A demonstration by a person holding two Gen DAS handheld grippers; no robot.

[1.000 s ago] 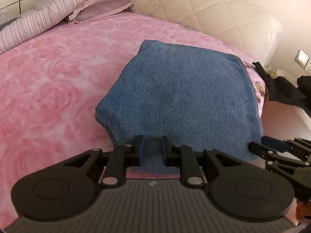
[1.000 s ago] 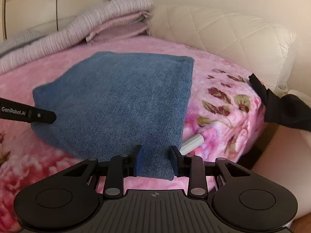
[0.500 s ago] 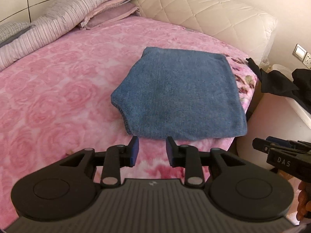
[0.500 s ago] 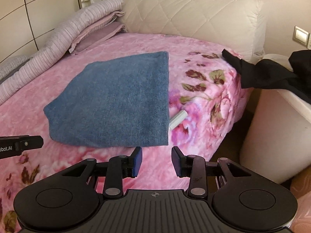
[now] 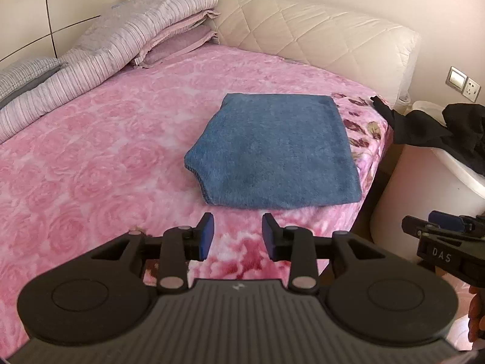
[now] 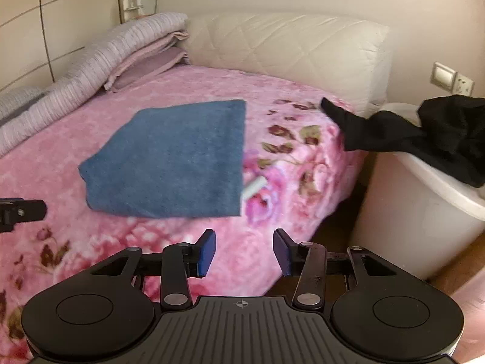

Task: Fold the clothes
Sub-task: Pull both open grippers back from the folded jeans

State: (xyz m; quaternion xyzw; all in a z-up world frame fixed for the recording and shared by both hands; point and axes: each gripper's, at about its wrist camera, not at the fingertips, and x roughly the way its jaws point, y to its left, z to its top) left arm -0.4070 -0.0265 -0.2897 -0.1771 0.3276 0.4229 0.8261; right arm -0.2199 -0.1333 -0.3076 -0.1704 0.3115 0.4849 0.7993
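Observation:
A blue knitted garment (image 5: 275, 151) (image 6: 172, 160) lies folded into a flat rectangle on the pink rose bedspread (image 5: 100, 157) (image 6: 291, 163), near the bed's right corner. My left gripper (image 5: 238, 235) hangs above the bedspread, short of the garment's near edge; its jaws are opening and nothing is between them. My right gripper (image 6: 244, 253) is over the bed's near edge, also back from the garment, its jaws opening and empty. Each gripper shows at the edge of the other's view: the right gripper (image 5: 442, 233), the left gripper (image 6: 21, 212).
Black clothes (image 5: 439, 127) (image 6: 424, 133) drape over a white basket (image 6: 418, 215) right of the bed and onto the bed corner. Folded striped quilts and pillows (image 5: 127, 39) lie at the far left. A padded headboard (image 5: 318, 36) stands behind. A small white tube (image 6: 254, 186) pokes out beside the garment.
Both grippers let go of the garment's near edge, pulled back and rose, and their jaws widened. The garment now lies flat and folded on the bed.

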